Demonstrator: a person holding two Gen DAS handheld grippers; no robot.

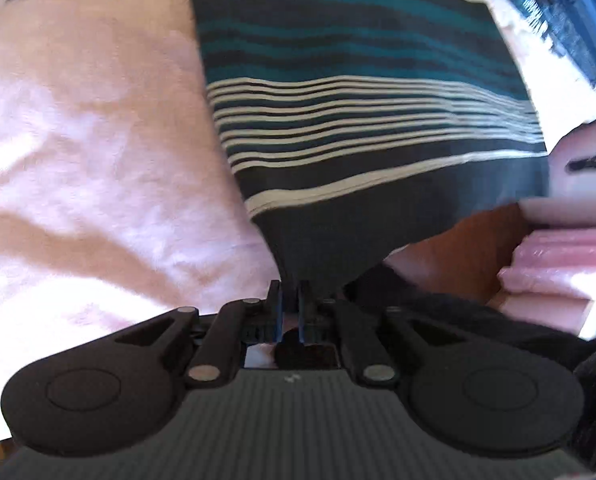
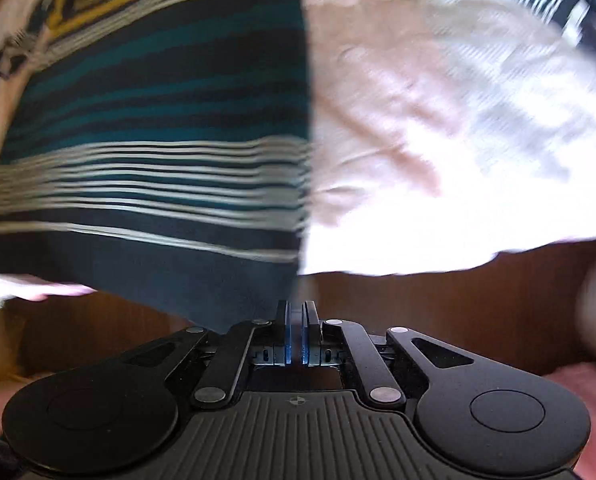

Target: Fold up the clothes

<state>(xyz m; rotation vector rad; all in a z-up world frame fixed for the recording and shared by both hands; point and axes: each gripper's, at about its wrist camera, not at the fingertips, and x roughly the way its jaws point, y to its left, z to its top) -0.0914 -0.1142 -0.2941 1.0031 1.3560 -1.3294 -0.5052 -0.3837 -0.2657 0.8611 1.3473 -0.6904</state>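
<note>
Left tongs (image 1: 290,296) nearly closed, dark hem of the striped garment (image 1: 358,120) pinched between them. Right tongs (image 2: 296,316) drawn almost together at the other hem corner; grip on cloth cannot be confirmed. Garment is spread over pale pink bedding (image 1: 89,140). Hem should be kept taut and level, both corners carried together.

I see the striped garment (image 1: 362,128) filling the path ahead of both grippers. To my left lies open pink bedding (image 1: 89,152). A pink folded stack (image 1: 570,256) blocks the right
</note>
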